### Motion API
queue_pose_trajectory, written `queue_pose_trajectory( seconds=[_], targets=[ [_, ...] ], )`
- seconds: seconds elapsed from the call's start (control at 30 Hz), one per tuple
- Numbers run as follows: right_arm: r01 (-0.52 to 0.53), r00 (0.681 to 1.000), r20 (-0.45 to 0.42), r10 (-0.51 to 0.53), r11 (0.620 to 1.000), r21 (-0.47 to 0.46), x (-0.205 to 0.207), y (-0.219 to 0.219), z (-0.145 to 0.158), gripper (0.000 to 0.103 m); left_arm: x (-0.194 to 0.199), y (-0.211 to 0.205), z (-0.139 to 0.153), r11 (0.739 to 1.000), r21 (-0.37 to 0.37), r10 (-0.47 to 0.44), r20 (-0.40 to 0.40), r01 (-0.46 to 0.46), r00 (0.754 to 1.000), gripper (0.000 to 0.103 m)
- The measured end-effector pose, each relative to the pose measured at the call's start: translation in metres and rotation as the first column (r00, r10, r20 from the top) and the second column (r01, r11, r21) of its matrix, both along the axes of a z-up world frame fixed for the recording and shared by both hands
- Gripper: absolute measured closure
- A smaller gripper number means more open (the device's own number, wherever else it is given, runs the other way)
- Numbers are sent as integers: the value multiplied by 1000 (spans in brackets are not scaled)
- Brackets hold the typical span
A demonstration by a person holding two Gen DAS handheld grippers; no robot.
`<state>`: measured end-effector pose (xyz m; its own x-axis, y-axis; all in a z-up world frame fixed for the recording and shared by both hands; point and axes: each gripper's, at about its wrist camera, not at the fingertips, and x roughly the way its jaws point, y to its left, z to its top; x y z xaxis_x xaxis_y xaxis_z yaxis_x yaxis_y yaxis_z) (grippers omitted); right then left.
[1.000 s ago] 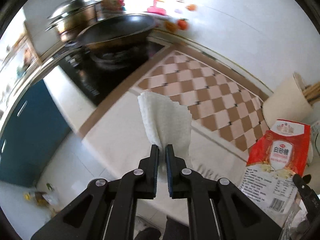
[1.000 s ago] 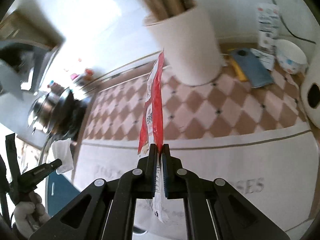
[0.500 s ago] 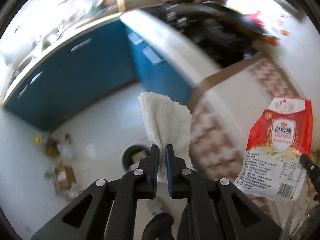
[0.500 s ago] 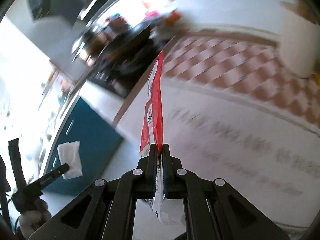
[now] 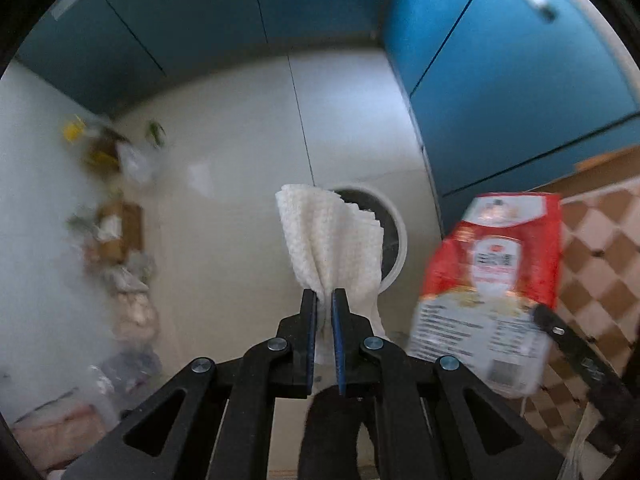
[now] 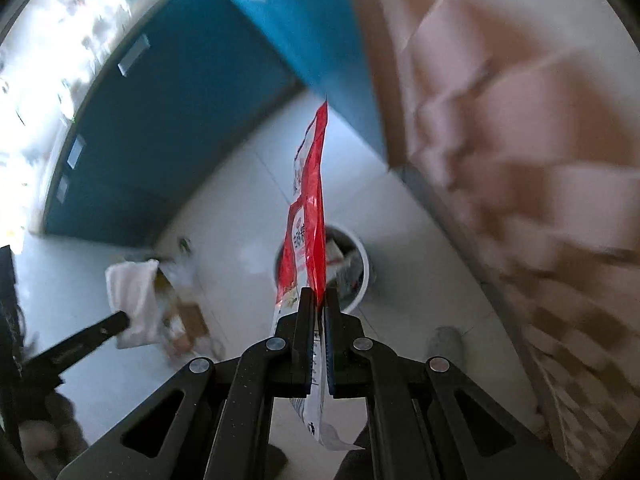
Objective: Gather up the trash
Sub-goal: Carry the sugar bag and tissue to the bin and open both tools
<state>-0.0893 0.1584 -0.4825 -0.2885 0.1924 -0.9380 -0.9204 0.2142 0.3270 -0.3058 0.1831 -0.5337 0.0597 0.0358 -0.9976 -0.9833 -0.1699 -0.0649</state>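
Note:
My left gripper (image 5: 324, 300) is shut on a crumpled white paper towel (image 5: 328, 240), held above a round white-rimmed trash bin (image 5: 394, 232) on the floor. My right gripper (image 6: 316, 298) is shut on a red and white food bag (image 6: 308, 208), seen edge-on, also above the trash bin (image 6: 360, 256), which holds some rubbish. The bag also shows at the right of the left wrist view (image 5: 496, 280). The towel and the left gripper show at the left of the right wrist view (image 6: 132, 296).
Blue cabinets (image 5: 500, 60) stand behind and right of the bin. A counter edge with a checkered mat (image 5: 600, 248) is at the right. Loose rubbish and a cardboard box (image 5: 116, 228) lie on the pale floor at the left.
Both grippers swung away from the counter and down over the floor, carrying the towel and the bag. The trash bin is now under both of them.

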Motion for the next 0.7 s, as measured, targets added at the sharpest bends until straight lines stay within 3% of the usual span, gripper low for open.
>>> queue_pose_trajectory(
  seconds=[0.2,0.4,0.57,0.6,0.67,0.7],
  targets=[
    [-91,996,2,93,987,-131,-45,42,-172,98,-4,28,-158,993,-121,2,126,13,992,97],
    [-215,976,-11,218,950,-226,-80,75,-300,98,-11,44,-286,965,-261,41,175,7,984,95],
    [-265,963,-36,267,917,-297,-85,96,-358,97,-15,52,-315,956,-294,52,179,3,983,91],
    [-259,965,-48,257,915,-309,-84,102,-367,95,-15,54,-317,955,-296,57,178,-1,982,83],
    [-252,967,-63,246,906,-340,-84,111,-381,90,-20,55,-315,961,-276,68,181,-16,981,51],
    [-248,968,-61,242,900,-359,-82,114,-386,88,-21,56,-312,964,-265,72,174,-23,982,23]
  ],
)
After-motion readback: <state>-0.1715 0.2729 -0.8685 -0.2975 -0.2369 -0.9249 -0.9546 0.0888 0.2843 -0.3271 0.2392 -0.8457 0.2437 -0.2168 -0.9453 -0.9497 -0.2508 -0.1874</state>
